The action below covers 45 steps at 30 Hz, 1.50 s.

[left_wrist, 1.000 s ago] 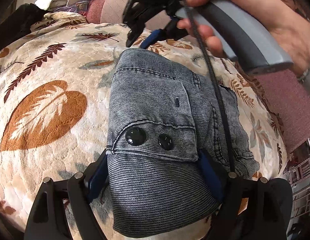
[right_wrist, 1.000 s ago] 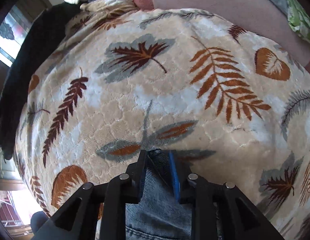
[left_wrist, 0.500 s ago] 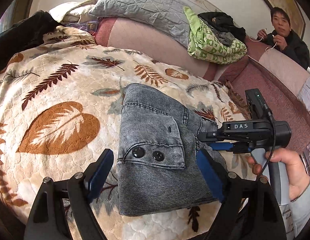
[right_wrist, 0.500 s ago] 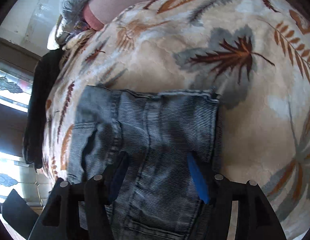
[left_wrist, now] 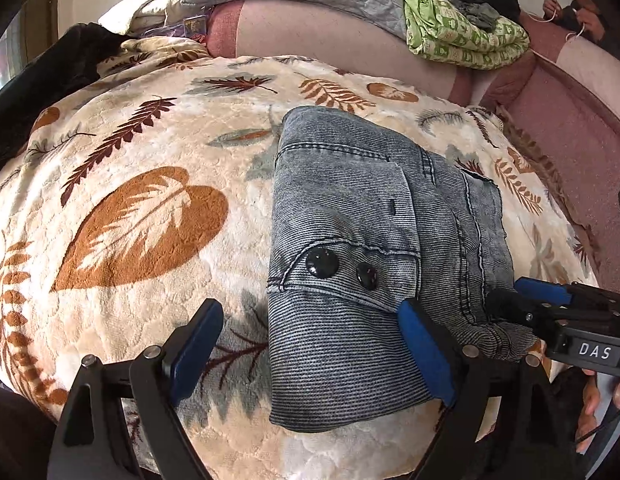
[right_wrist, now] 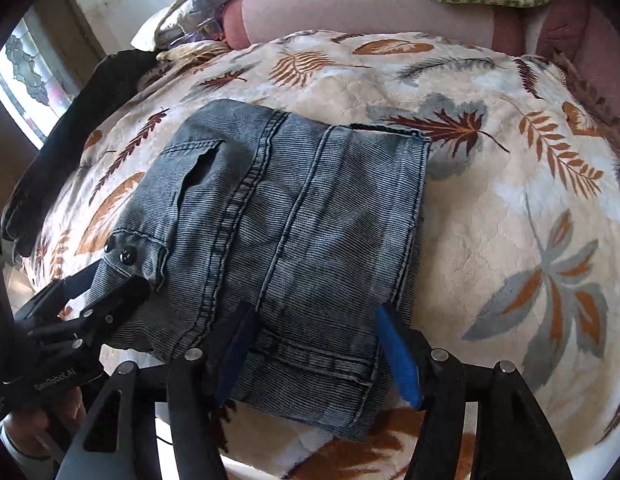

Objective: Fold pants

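faded grey-blue pants [left_wrist: 350,216] with black buttons [left_wrist: 322,263], cream blanket [left_wrist: 149,208] with rust and grey leaves, green-print quilt [left_wrist: 462,36] at 1 o'clock

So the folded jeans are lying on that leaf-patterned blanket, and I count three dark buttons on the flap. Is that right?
Nearly. The folded jeans do lie on the leaf-patterned blanket, but the left wrist view shows two dark buttons on the flap, not three.
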Available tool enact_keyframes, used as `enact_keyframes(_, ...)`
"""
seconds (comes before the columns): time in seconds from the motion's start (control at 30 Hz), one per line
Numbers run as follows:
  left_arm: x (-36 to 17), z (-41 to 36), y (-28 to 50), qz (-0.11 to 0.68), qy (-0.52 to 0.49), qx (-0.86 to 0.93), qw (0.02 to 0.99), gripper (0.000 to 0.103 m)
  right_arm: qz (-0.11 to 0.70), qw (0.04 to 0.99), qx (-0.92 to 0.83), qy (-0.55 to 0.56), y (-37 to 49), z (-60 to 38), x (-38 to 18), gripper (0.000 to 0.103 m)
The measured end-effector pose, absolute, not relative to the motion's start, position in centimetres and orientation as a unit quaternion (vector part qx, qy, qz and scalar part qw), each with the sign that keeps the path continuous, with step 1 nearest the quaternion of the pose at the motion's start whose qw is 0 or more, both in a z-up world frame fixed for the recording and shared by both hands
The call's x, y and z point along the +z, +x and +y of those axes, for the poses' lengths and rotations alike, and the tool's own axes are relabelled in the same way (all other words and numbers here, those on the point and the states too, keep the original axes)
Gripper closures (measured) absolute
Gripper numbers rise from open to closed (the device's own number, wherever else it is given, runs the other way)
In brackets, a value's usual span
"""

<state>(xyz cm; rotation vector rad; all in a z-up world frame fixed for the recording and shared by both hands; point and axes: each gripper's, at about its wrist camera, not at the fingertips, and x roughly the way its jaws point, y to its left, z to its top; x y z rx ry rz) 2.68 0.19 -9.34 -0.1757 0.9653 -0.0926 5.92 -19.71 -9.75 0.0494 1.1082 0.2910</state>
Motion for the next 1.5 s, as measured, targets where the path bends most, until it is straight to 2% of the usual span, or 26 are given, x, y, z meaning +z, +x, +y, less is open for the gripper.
enact_keyframes(0.1,-9.2,0.0,2.8,0.468,-0.079,-0.044,0.879,0.014,0.491,0.860,0.135,0.039,4.6,-20.4,-7.7,0.037)
enact_keyframes(0.17,-9.3,0.1,2.7,0.469,-0.083,-0.045,0.878,0.014,0.482,0.866,0.131,0.027,3.5,-20.2,-7.8,0.032)
enact_keyframes(0.2,-9.4,0.1,2.7,0.470,-0.085,-0.046,0.877,0.014,0.496,0.859,0.126,0.010,3.3,-19.8,-8.8,0.027)
enact_keyframes(0.27,-9.6,-0.1,2.8,0.476,-0.083,-0.049,0.874,0.014,0.535,0.837,0.116,-0.012,3.5,-19.3,-11.7,0.026)
enact_keyframes(0.37,-9.5,-0.1,2.6,0.473,-0.082,-0.052,0.876,0.013,0.537,0.834,0.117,0.051,3.5,-21.1,-11.2,0.023)
enact_keyframes(0.53,-9.3,0.3,2.5,0.473,-0.094,-0.058,0.874,0.014,0.511,0.849,0.108,0.076,2.6,-22.6,-9.3,0.023)
enact_keyframes(0.67,-7.6,1.6,1.3,0.441,-0.124,-0.062,0.887,0.014,0.484,0.860,0.112,0.121,1.3,-23.7,-7.8,0.023)
enact_keyframes(0.77,-6.6,3.0,0.5,0.413,-0.129,-0.047,0.900,0.014,0.427,0.883,0.138,0.133,0.9,-22.8,-3.2,0.023)
enact_keyframes(0.93,-7.0,5.2,0.5,0.420,-0.149,-0.020,0.895,0.014,0.261,0.927,0.244,0.111,0.6,-17.9,11.4,0.022)
enact_keyframes(0.97,-7.1,5.6,0.3,0.419,-0.153,-0.016,0.895,0.014,0.225,0.933,0.264,0.098,0.1,-16.9,14.2,0.019)
enact_keyframes(1.0,-7.1,5.8,0.2,0.418,-0.153,-0.010,0.896,0.014,0.191,0.938,0.278,0.084,-0.6,-15.9,16.5,0.007)
enact_keyframes(1.03,-7.1,6.1,0.0,0.417,-0.154,-0.008,0.896,0.014,0.160,0.944,0.281,0.073,-1.2,-15.3,18.1,0.000)
enact_keyframes(1.07,-7.0,6.3,-0.1,0.416,-0.156,-0.009,0.896,0.014,0.139,0.948,0.277,0.069,-1.8,-14.9,18.9,0.000)
enact_keyframes(1.13,-7.0,6.7,-0.3,0.416,-0.157,-0.008,0.895,0.014,0.147,0.946,0.278,0.081,-1.7,-15.1,18.0,0.000)
enact_keyframes(1.2,-7.0,7.2,-0.3,0.416,-0.161,-0.009,0.895,0.014,0.199,0.934,0.274,0.109,-0.5,-16.2,14.5,0.000)
enact_keyframes(1.4,-7.1,8.1,1.8,0.438,-0.182,-0.033,0.880,0.014,0.405,0.864,0.175,0.241,4.1,-25.3,-1.5,0.000)
enact_keyframes(1.5,-7.2,8.3,3.6,0.453,-0.211,-0.069,0.864,0.014,0.474,0.805,0.161,0.318,5.9,-29.2,-7.7,0.000)
